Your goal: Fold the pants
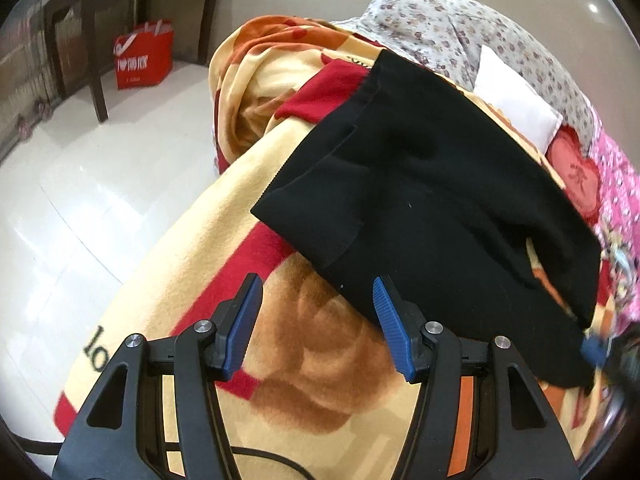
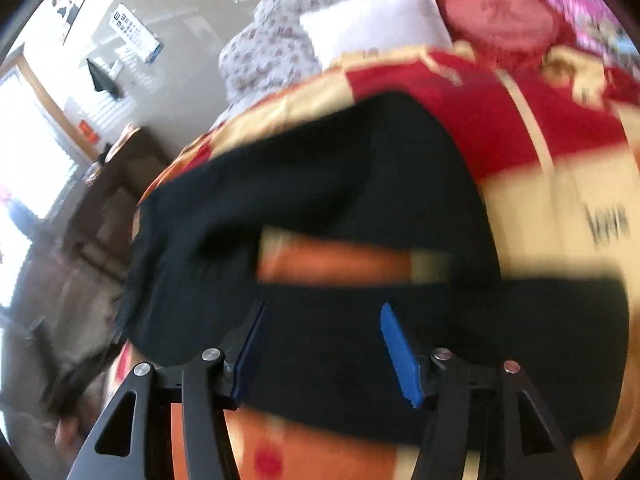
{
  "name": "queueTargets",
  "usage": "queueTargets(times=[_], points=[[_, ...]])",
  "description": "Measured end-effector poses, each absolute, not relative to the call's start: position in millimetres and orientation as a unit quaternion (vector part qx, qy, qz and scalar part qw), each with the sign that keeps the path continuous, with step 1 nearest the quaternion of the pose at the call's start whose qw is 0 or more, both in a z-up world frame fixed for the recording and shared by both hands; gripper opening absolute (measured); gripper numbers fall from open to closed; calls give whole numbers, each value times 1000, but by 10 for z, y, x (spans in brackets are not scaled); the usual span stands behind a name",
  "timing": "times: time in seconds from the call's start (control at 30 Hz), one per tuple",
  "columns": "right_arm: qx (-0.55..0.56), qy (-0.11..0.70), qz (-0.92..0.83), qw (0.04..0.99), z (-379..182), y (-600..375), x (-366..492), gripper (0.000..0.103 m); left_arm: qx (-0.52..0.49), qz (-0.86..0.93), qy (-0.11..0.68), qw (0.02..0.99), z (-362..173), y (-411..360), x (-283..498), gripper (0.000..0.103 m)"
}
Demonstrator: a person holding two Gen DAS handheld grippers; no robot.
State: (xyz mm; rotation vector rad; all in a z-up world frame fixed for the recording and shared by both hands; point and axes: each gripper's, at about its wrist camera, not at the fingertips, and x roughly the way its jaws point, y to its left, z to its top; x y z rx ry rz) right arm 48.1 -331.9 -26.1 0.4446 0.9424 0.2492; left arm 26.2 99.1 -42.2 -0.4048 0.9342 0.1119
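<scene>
You are hovering both tongs, left point(image 1: 318, 320) and right point(image 2: 320, 344), wide and holding nothing over the black pants point(image 1: 432, 200) lying partly folded on the blanket point(image 1: 200, 216), so be pinching matching corners evenly

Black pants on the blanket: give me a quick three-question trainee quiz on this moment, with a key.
1. True or false: the left gripper is clamped on the black pants.
2. Multiple choice: the pants lie on A) a bare floor, B) a yellow and red blanket, C) a wooden table.
3. Fill in: in the right wrist view, the right gripper has its jaws ____ over the pants.

Key: 1 false; 2 B; 3 open.
</scene>
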Motion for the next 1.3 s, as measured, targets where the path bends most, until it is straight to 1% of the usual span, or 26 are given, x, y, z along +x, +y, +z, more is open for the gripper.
queueTargets(times=[0.17,0.2,0.23,0.33,0.43,0.53,0.57,0.6,0.63,0.67,0.73,0.83,0.97,1.0,1.1,1.17,1.27,1.3], points=[[223,454,95,857,-396,-3548,-270,57,-222,37,457,861,-474,956,390,57],[226,453,85,858,-415,-3611,-376,58,-225,32,460,858,-491,938,415,57],[229,452,75,859,-431,-3663,-449,62,-229,28,462,857,-504,911,441,57],[257,448,56,854,-538,-3844,-484,67,-226,27,459,859,-504,831,494,57],[288,428,58,855,-550,-3936,-363,67,-214,29,460,861,-491,760,544,58],[325,402,63,854,-611,-4018,-175,67,-227,15,455,861,-507,743,569,58],[337,396,74,851,-632,-4027,-121,66,-234,9,455,859,-517,754,581,51],[340,394,85,850,-642,-4005,-40,55,-245,3,455,856,-524,769,593,31],[340,396,100,847,-669,-3990,46,36,-252,-3,459,852,-534,778,610,23],[341,395,102,847,-688,-4003,78,30,-252,-6,463,849,-533,779,631,16],[340,386,101,852,-680,-3991,142,17,-241,-7,457,856,-469,757,615,12],[328,371,107,862,-553,-3979,46,11,-232,-24,437,869,-293,729,508,10],[317,346,125,874,-222,-4034,-181,10,-255,-53,410,874,-10,825,253,8],[315,341,131,876,-129,-4058,-254,9,-253,-56,406,877,47,853,167,5],[296,330,147,884,68,-4085,-485,8,-231,-58,398,886,141,883,-11,5],[271,350,135,886,58,-4062,-543,8,-214,-47,410,885,83,885,-11,5],[277,372,123,877,-103,-4052,-570,9,-209,-24,412,886,-19,906,-14,5],[278,383,123,872,-157,-3998,-565,12,-212,-22,415,885,-50,911,-24,6]])
